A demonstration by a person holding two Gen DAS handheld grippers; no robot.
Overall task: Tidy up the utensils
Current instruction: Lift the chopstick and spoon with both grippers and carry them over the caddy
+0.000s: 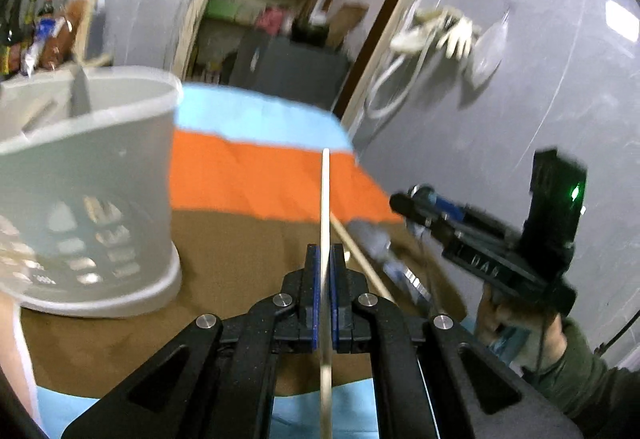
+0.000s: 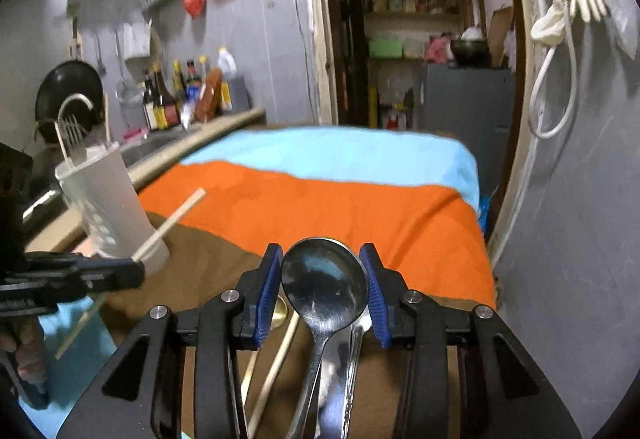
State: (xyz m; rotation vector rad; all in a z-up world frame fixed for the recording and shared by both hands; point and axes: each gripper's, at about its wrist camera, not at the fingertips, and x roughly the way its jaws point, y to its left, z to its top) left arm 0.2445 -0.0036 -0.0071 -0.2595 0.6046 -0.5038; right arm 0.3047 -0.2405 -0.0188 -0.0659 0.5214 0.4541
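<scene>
Right wrist view: claw (image 2: pixel 323 281) clamped on spoon (image 2: pixel 324 279) above orange-blue-brown cloth (image 2: pixel 360 207), grey walls (image 2: pixel 568 239) around.

The left gripper (image 1: pixel 325 271) points forward and somewhat downward, its jaws pressed together on a thin chopstick (image 1: pixel 325 199) that runs straight out between the blue pads (image 1: pixel 315 279). The right gripper (image 2: pixel 323 281) is tilted down in much the same way, its jaws part closed with the bowl of a spoon (image 2: pixel 323 279) between the blue pads (image 2: pixel 266 287), touching them on both sides. In the left wrist view the right gripper is held up by a hand (image 1: pixel 516 323) in a dark green sleeve (image 1: pixel 588 387).
</scene>
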